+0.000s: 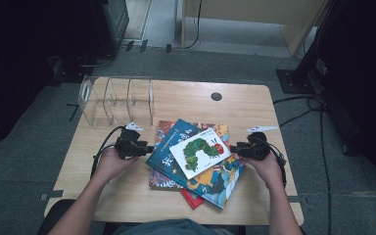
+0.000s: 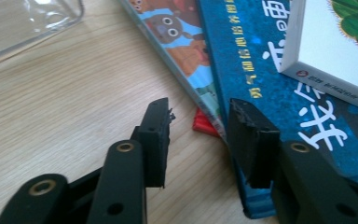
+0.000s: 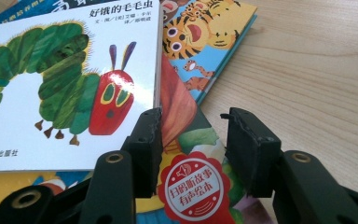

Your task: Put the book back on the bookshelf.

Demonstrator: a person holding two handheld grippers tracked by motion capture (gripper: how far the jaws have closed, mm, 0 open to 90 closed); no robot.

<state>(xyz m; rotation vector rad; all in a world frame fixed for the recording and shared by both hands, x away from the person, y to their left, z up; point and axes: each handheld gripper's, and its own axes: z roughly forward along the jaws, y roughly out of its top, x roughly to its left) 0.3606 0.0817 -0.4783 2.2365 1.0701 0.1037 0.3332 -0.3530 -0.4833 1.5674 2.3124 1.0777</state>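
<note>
- Books [image 1: 196, 161] lie in a loose, fanned pile near the middle of the table [image 1: 127, 196], closer to its near edge, between my 2 grippers.
- My left gripper [image 1: 144, 148] sits at the pile's left side, jaws apart and gripping nothing; my right gripper [image 1: 234, 149] sits at its right side, jaws apart too, empty.
- Risk, as I judge it: the white caterpillar book [image 3: 70, 84] lies loose on top and could slide off if I pinch only the blue book [image 2: 270, 93] beneath it.
- The covers look glossy, so the pads may slip.
- Farther back, the clear rack [image 1: 117, 100] stands at the far left corner; a careless lift could knock it.
</note>
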